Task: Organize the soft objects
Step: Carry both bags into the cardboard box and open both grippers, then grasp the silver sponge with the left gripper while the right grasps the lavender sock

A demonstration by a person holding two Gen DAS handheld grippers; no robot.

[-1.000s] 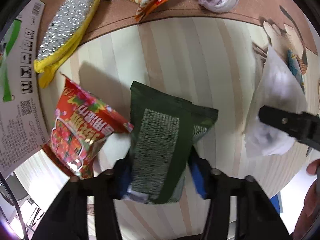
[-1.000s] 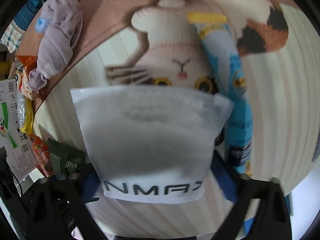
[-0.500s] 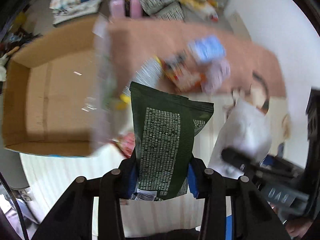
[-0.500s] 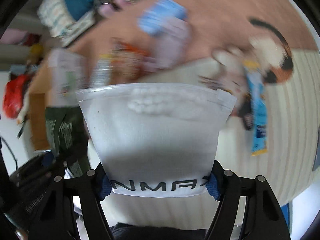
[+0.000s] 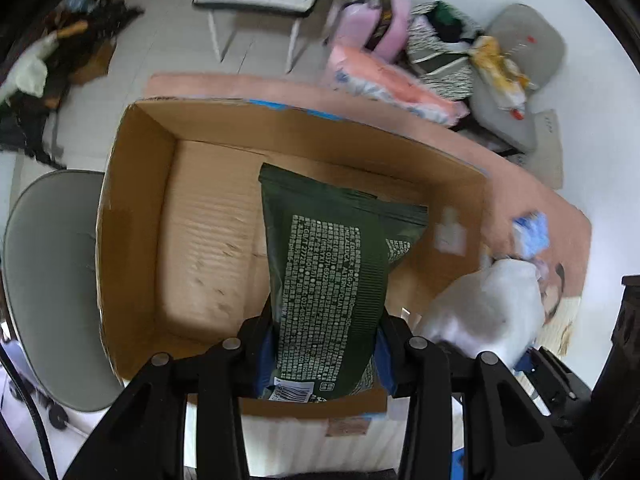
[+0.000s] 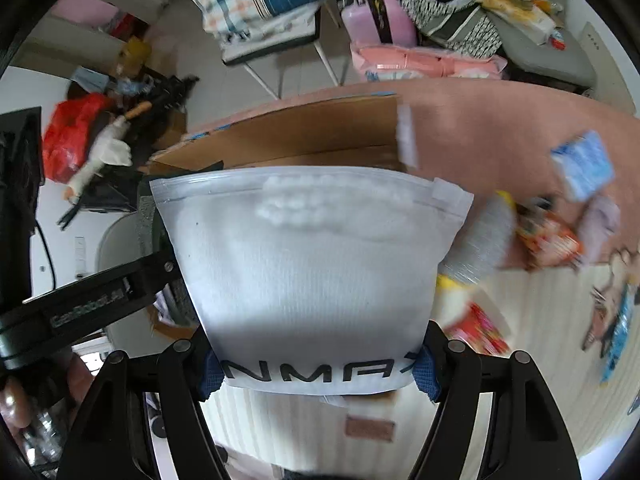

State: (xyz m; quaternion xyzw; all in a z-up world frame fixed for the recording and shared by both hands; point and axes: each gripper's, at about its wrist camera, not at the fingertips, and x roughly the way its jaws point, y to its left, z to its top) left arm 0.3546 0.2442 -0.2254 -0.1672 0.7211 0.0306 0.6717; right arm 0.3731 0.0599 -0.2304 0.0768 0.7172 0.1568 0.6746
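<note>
Two loads in the air: left gripper (image 5: 324, 354) clamps the green pouch (image 5: 334, 280) at frame centre over the cardboard box (image 5: 132, 216); right gripper (image 6: 318, 364) pinches the white zip bag (image 6: 308, 264) mid-frame, box behind. Delivery step; next, probably lower and release.

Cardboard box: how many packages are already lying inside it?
0. The cardboard box floor looks bare; the green pouch is held above it by the left tool, hiding part.

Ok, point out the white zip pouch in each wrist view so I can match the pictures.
Left wrist view: white zip pouch at lower right, beside the cardboard box.
Right wrist view: the pouch fills the centre, pinched in the right claw.
Shared landmark: the cardboard box, behind the pouch here.
</note>
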